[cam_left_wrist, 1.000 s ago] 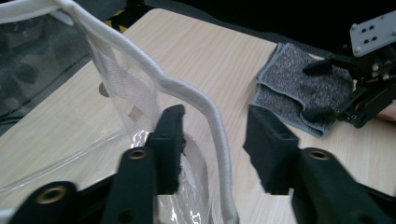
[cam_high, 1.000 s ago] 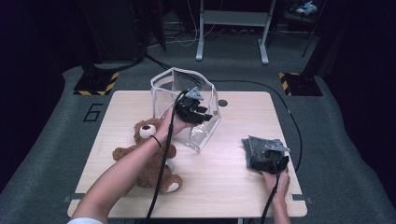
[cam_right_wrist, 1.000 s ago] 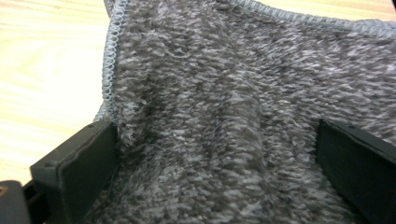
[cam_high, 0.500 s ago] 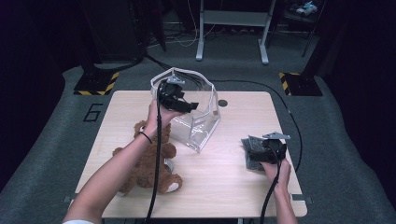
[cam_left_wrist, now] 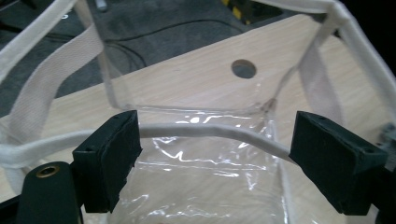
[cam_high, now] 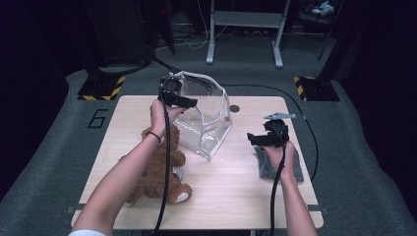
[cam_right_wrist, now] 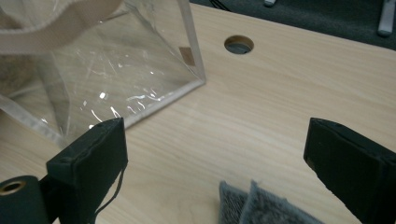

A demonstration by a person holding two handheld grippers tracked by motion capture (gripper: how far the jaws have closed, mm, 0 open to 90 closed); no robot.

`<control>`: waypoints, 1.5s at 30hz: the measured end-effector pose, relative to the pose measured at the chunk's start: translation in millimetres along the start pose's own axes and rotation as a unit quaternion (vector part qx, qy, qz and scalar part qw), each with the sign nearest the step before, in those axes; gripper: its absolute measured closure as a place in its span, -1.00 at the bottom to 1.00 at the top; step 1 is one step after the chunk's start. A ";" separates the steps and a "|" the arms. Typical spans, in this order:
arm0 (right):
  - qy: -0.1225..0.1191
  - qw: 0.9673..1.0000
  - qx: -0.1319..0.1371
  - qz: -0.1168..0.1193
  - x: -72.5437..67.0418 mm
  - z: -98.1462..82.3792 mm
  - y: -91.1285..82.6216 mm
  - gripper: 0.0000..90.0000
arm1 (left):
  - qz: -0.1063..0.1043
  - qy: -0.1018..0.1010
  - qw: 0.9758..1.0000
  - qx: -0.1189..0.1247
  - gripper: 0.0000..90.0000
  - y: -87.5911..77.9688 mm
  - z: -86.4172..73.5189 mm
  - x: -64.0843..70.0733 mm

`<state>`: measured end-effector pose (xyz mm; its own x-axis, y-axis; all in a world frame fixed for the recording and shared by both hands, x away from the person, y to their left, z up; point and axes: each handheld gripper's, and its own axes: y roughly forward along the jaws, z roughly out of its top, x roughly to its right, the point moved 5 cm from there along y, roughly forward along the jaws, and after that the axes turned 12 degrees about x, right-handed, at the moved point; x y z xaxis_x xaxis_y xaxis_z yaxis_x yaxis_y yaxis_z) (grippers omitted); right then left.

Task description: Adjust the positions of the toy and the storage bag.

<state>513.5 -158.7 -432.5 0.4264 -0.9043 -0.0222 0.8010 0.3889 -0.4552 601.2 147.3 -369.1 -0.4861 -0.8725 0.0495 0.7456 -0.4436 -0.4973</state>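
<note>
A clear plastic bag (cam_high: 206, 123) with white trim stands on the wooden table (cam_high: 236, 187), its mouth facing up. My left gripper (cam_high: 187, 102) is at the bag's left rim. In the left gripper view its jaws (cam_left_wrist: 215, 149) have just been opening and stand apart, with the white rim band (cam_left_wrist: 210, 130) running between the pads, which do not press on it. A brown teddy bear (cam_high: 157, 167) lies left of the bag, partly under the left forearm. My right gripper (cam_high: 256, 139) hovers open above a folded grey cloth (cam_high: 290, 167), with nothing between its jaws (cam_right_wrist: 215, 154).
A round hole (cam_high: 234, 108) is in the table behind the bag. The grey cloth (cam_right_wrist: 261, 205) lies near the table's right edge. Bare wood lies between the bag and the cloth. Black cables trail from both grippers toward the near edge.
My left gripper moved left along the bag to its left rim and its jaws opened. My right gripper rose off the grey cloth and shifted left. The bag now stands more upright.
</note>
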 end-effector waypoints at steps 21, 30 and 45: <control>-0.012 0.998 0.028 0.050 -37.3 83.1 38.7 -0.82 | 0.004 -0.007 1.000 -0.012 -0.61 13.7 5.3 11.2; -0.007 0.998 0.017 0.059 -51.4 112.6 62.7 -0.78 | 0.001 -0.017 0.999 -0.035 -0.57 13.7 -0.1 6.2; 0.002 0.999 -0.019 0.029 -58.2 112.3 98.3 0.34 | -0.040 -0.024 0.998 -0.045 0.34 16.1 -14.9 8.2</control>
<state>614.5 -48.0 -376.0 0.4697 -0.8812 -0.0535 0.7583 0.4337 -0.4867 602.4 136.1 -389.5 -0.5173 -0.8454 0.1328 0.6605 -0.4931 -0.5663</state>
